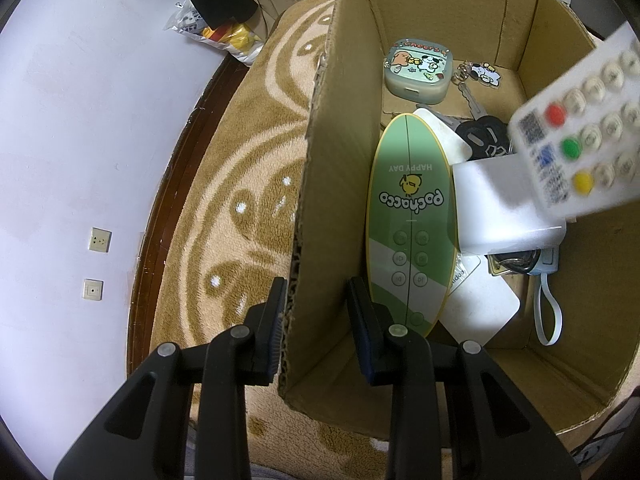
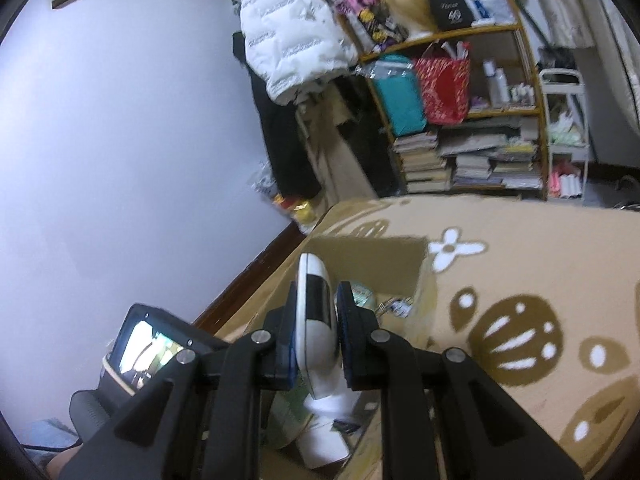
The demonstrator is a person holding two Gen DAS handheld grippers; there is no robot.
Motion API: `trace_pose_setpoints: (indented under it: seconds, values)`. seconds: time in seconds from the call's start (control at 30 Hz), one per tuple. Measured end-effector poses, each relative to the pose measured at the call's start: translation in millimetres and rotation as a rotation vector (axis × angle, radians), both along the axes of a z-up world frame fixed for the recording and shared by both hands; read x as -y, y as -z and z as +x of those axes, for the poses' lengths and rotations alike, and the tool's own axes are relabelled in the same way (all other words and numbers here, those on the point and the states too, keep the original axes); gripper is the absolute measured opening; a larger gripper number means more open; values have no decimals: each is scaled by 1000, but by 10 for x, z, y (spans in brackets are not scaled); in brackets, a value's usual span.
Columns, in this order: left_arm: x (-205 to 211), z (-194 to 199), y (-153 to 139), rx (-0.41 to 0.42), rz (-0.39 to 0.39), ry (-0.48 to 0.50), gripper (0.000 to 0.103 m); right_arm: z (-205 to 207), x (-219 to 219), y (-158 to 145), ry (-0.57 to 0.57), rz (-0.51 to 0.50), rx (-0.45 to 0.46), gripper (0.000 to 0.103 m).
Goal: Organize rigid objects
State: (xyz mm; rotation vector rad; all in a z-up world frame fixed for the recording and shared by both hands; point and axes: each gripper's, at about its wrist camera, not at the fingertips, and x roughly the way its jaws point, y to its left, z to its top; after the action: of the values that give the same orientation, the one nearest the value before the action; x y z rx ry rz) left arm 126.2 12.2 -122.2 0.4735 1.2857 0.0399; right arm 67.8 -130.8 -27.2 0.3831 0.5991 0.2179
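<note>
Left tongs [image 1: 316, 312] straddled, not visibly pinching, brown cardboard box [image 1: 316, 184] wall | right tongs [image 2: 316, 336] clamped white button remote control [image 2: 316, 304] above box | we judged, through blur: lower flat, then release.

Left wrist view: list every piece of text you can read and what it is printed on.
"pochacco" and "HAPPY DAY", upside down: green oval board in the cardboard box.
"cheers", partly legible: cartoon case.
White remote, over the box: small print and code square too blurred to read.
White card: letters cut off, unreadable.
</note>
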Motion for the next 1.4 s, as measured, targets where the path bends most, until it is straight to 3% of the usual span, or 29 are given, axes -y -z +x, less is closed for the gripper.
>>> trace_pose_setpoints:
  seconds: [0.2,0.47,0.83,0.97,1.07,1.17,1.27,1.4]
  values:
    - [1,0,0,0,1,0,30,106,53,200,-23,35,-125,17]
    - [7,-8,-20,0,3,1,30,150,168,408,-13,94,-188,21]
    - [-13,-9,-50,3,7,-2,32,84,369,265,99,61,-132,32]
    - [-11,-15,-59,7,11,1,32,103,410,287,121,33,-164,34]
    - [-24,-26,-84,13,4,-2,32,79,421,331,133,5,-189,42]
    - [-52,-58,-170,39,-15,-4,32,24,399,345,131,-17,-202,44]
    - [-90,-58,-261,59,-53,-11,32,-112,390,362,129,-15,-208,58]
    - [-124,-92,-343,74,-108,-23,32,-261,385,376,146,-54,-218,61]
